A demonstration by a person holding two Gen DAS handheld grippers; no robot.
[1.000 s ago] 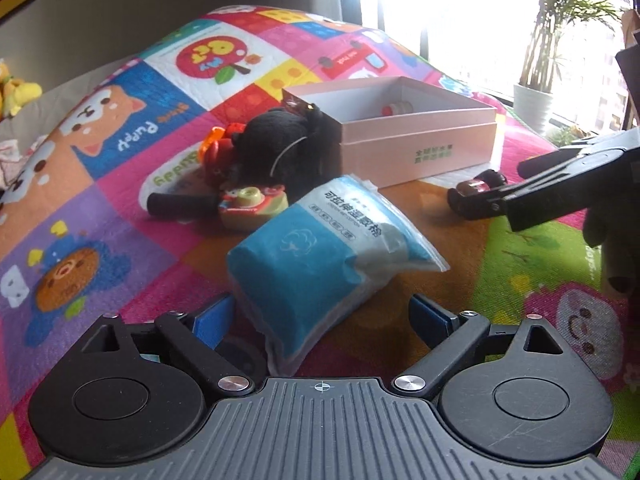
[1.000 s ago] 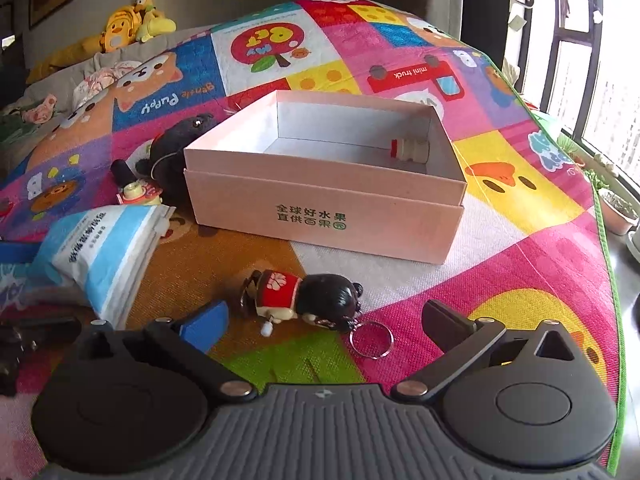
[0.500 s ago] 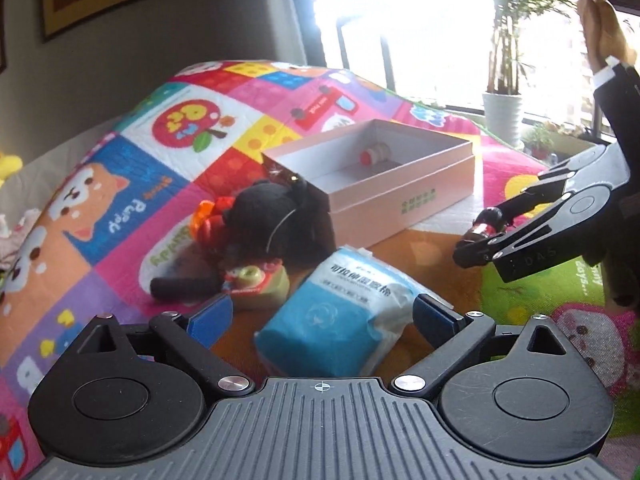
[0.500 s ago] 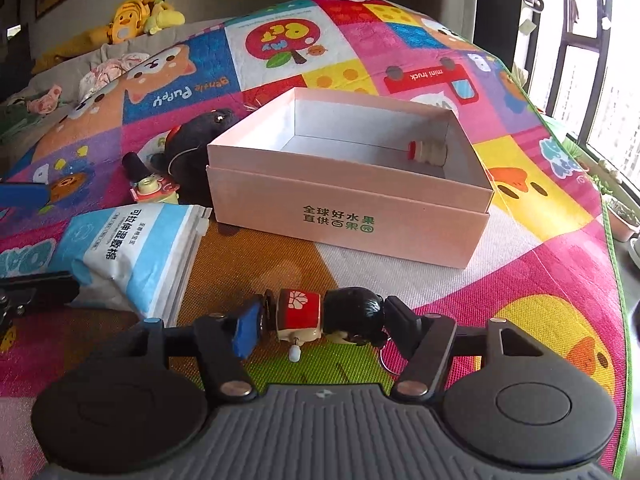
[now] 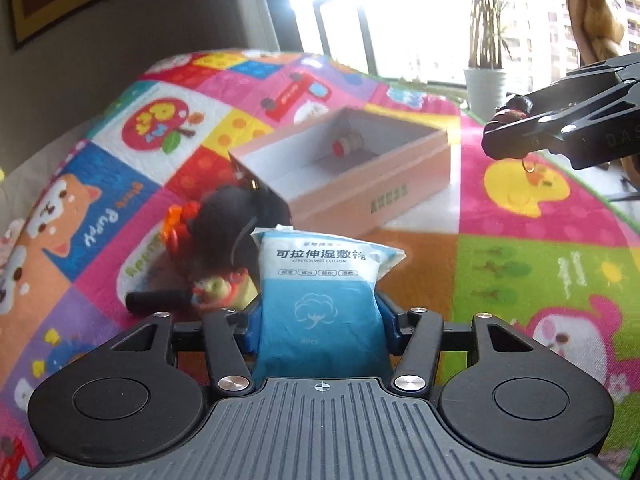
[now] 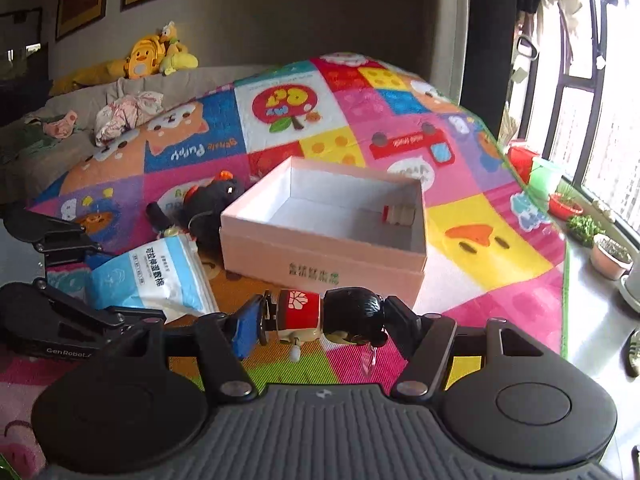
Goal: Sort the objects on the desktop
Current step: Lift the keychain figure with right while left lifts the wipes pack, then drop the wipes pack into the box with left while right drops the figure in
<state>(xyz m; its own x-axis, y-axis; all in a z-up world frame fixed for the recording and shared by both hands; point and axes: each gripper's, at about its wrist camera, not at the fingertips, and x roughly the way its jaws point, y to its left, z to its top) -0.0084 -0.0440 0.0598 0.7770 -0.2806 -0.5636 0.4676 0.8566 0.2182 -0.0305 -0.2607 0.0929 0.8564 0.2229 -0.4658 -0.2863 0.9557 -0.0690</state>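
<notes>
One doll keychain (image 6: pixel 328 316), one cotton pack (image 5: pixel 320 292), both gripped.

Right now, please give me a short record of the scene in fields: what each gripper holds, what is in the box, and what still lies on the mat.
left gripper: shut on the blue cotton pad pack, lifted
right gripper: shut on the doll keychain, held sideways, off the mat
pink box: open, on the play mat
in the box: one small red-capped bottle, lying down
left on the mat: black plush toy, small toy with black handle, beside the box
</notes>
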